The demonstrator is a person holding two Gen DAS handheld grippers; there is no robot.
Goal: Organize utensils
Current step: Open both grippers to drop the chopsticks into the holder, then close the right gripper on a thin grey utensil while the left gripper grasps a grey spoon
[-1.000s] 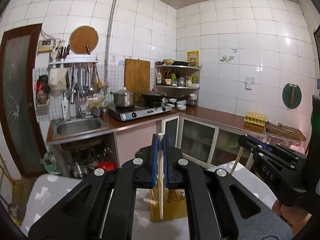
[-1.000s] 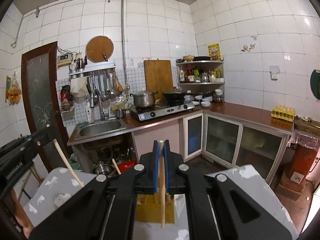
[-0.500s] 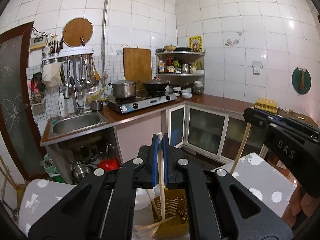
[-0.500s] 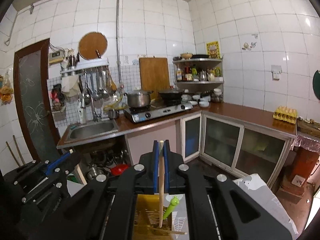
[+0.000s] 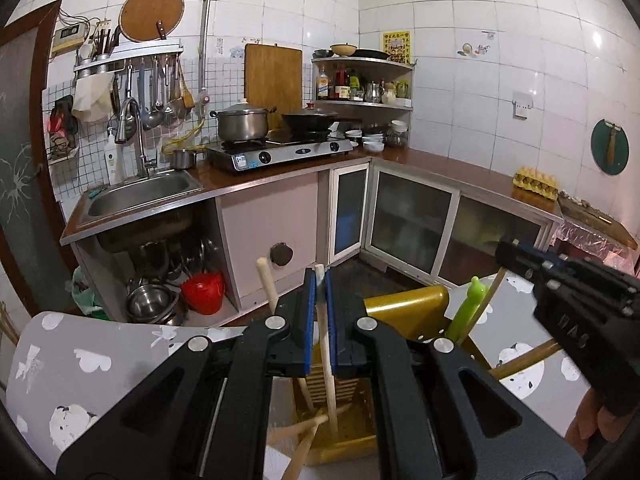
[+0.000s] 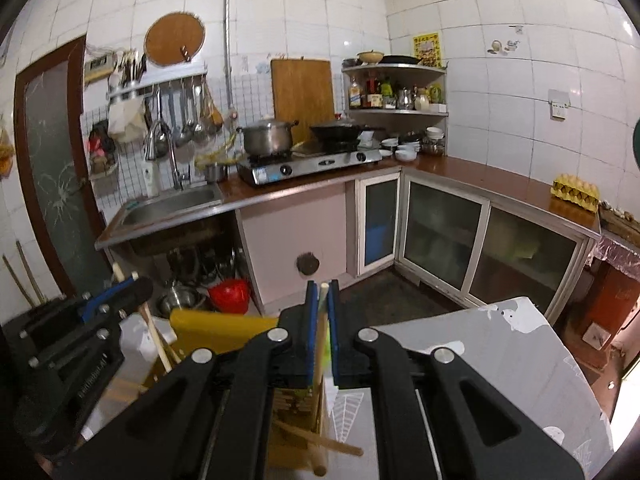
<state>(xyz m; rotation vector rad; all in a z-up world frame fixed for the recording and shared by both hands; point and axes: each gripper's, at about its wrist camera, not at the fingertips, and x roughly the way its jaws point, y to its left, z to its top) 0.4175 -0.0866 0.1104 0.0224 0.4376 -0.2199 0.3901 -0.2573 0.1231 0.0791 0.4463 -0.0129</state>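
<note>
A yellow utensil holder (image 5: 404, 304) stands on the grey patterned tablecloth (image 5: 80, 364), with several wooden sticks and a green utensil (image 5: 468, 312) in it. My left gripper (image 5: 319, 284) is shut on a wooden chopstick (image 5: 326, 356) whose lower end reaches down into the holder. My right gripper (image 6: 321, 296) is shut on another wooden chopstick (image 6: 320, 344) directly above the holder (image 6: 216, 330). Each gripper also shows in the other's view: the right one (image 5: 560, 304) at the right, the left one (image 6: 80, 328) at the left.
Beyond the table are a sink (image 5: 140, 196), a gas stove (image 5: 280, 152) with a pot and a wok, and a brown counter (image 5: 460, 168) over glass cabinets. Loose wooden utensils (image 6: 320, 444) lie at the holder's base. The table's far edge drops to the floor.
Both grippers have dropped toward the holder, which now looms larger. The left chopstick's tip has gone down inside it. The right gripper has closed in from the right.
</note>
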